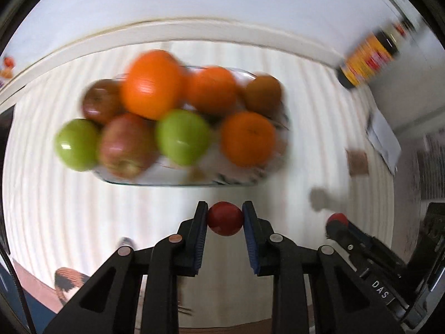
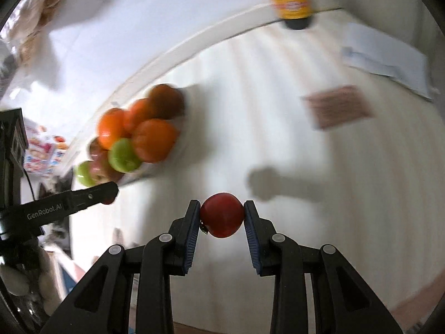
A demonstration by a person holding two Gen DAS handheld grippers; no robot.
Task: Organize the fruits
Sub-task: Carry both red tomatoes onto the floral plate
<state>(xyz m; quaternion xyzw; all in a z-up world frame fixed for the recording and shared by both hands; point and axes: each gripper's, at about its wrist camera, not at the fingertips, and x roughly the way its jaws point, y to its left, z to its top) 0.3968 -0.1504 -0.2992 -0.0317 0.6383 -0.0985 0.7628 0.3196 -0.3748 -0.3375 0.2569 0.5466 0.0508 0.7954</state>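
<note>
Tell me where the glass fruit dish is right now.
In the left wrist view the glass fruit dish sits centre-left on the striped cloth, beyond the left tongs.

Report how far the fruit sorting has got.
Done: the glass dish already holds a pile of oranges, green apples and reddish apples. In hand: the left gripper is shut on a small red fruit, and the right gripper is shut on another red fruit, both above the striped cloth. Left: setting these two down; where they go is not shown.
</note>
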